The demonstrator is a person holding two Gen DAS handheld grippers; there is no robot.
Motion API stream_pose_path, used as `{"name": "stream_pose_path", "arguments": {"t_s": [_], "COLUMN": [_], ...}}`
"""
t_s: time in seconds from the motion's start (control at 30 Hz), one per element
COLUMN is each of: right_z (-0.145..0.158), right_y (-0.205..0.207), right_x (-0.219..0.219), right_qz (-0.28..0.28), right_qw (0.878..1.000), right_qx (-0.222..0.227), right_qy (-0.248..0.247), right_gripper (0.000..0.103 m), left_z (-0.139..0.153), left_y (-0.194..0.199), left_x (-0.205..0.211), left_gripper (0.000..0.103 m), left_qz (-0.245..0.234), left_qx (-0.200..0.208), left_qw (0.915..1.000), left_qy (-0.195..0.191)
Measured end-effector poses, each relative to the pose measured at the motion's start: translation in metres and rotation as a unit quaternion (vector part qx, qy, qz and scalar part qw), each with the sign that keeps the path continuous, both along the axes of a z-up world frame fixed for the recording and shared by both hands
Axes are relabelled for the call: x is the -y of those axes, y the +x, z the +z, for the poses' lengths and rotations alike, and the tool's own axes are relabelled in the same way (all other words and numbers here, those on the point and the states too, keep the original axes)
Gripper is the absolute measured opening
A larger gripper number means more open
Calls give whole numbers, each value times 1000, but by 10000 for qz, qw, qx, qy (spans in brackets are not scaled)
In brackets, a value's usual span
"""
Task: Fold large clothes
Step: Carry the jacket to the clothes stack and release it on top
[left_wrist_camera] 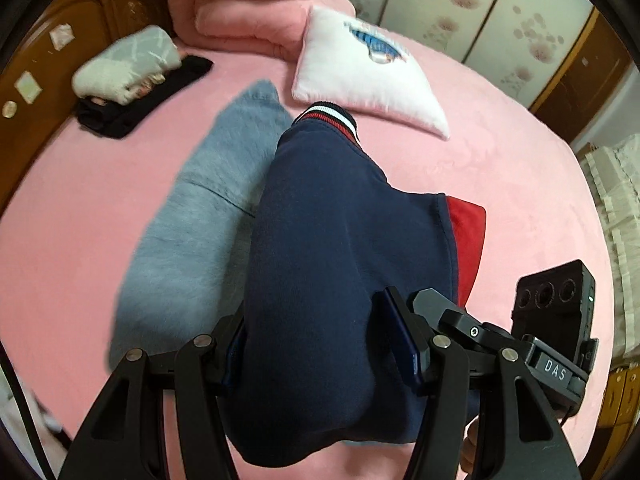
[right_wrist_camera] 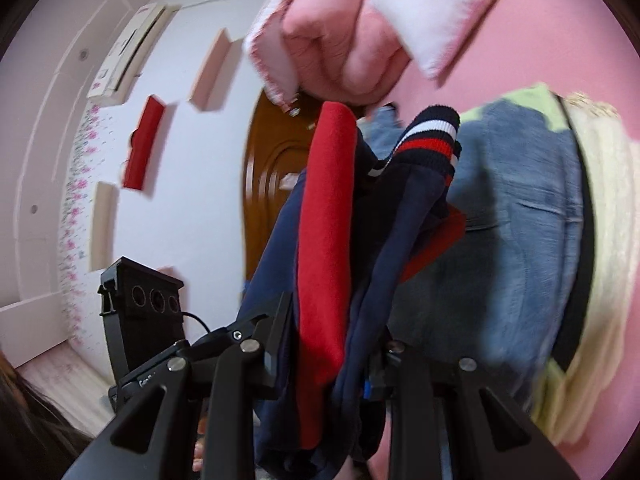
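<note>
A navy sweatshirt (left_wrist_camera: 320, 220) with a red panel (left_wrist_camera: 466, 240) and a striped cuff (left_wrist_camera: 332, 114) hangs over the pink bed (left_wrist_camera: 500, 168). My left gripper (left_wrist_camera: 320, 340) is shut on a thick fold of it, and the cloth bulges between the fingers. In the right wrist view the same sweatshirt (right_wrist_camera: 328, 220) runs bunched, red and navy, through my right gripper (right_wrist_camera: 328, 356), which is shut on it. Its striped cuff (right_wrist_camera: 432, 136) sticks up beyond the fingers. Both sets of fingertips are partly buried in cloth.
A blue denim garment (left_wrist_camera: 200, 208) lies spread on the bed under the sweatshirt. A white pillow (left_wrist_camera: 360, 76), a folded pink quilt (left_wrist_camera: 256, 4) and a grey pillow on black cloth (left_wrist_camera: 124, 68) lie near the wooden headboard (left_wrist_camera: 44, 80). Pale yellow cloth (right_wrist_camera: 604, 240) borders the denim.
</note>
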State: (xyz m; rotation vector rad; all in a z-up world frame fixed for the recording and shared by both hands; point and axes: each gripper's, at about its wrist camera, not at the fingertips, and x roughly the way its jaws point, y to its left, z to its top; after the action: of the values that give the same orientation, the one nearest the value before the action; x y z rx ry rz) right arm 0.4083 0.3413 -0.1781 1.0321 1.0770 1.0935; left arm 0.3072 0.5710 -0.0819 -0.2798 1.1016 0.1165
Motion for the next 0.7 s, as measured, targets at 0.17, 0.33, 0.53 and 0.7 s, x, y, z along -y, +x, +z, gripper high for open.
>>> {"name": "stream_pose_path", "arguments": {"t_s": [0.17, 0.33, 0.53, 0.7], "right_z": [-37, -37, -28, -18], "right_y": [-9, -10, -7, -23], "right_x": [-16, -15, -16, 3], "right_qz": [-132, -123, -136, -497], "right_qw": [9916, 9901, 9844, 9763], "right_qx": [461, 698, 705, 937], "right_qy": [-1200, -1213, -1604, -1887], "right_gripper": [25, 25, 35, 57], "left_z": [-62, -66, -70, -62], "left_y": [10, 5, 2, -7], "left_x": [-9, -21, -17, -12], "left_gripper": [58, 60, 61, 72], "left_qz": [75, 199, 248, 774], "left_qx": [-417, -153, -60, 49], "left_qw": [9991, 9986, 9993, 9967], "left_qy": [-76, -476, -280, -228]}}
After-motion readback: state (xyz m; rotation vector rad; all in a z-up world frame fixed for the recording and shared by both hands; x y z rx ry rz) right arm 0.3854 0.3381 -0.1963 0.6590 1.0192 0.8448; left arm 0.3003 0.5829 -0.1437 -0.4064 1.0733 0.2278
